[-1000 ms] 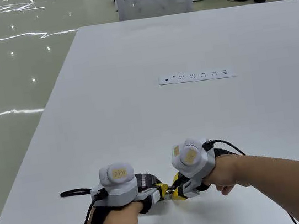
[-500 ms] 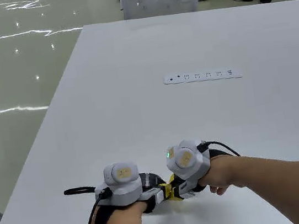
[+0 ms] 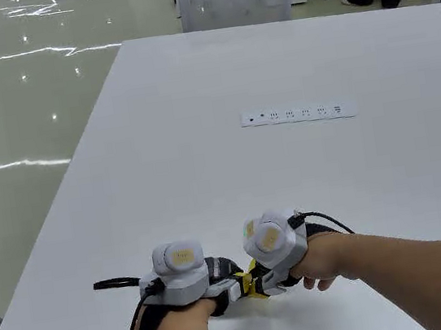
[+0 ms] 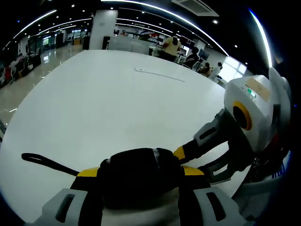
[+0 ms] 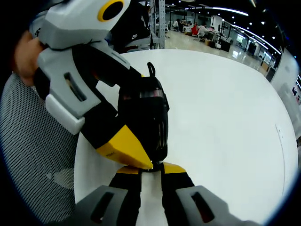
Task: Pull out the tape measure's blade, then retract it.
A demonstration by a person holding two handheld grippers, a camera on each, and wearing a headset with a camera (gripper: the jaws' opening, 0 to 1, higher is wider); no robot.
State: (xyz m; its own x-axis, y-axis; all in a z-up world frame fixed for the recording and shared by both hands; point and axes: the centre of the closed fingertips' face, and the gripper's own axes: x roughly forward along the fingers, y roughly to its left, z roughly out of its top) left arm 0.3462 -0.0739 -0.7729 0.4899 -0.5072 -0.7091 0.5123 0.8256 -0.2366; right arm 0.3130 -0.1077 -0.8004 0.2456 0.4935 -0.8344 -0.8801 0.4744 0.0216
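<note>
Right hand-held gripper, jaws together, seemingly pinches the tape measure.

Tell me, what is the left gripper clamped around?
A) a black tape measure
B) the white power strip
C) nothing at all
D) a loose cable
A: in the left gripper view, the left gripper has its yellow-tipped jaws closed on either side of the black tape measure, while the power strip lies far up the table.

No text, brand or number can be read; any markings are too small or blurred.
</note>
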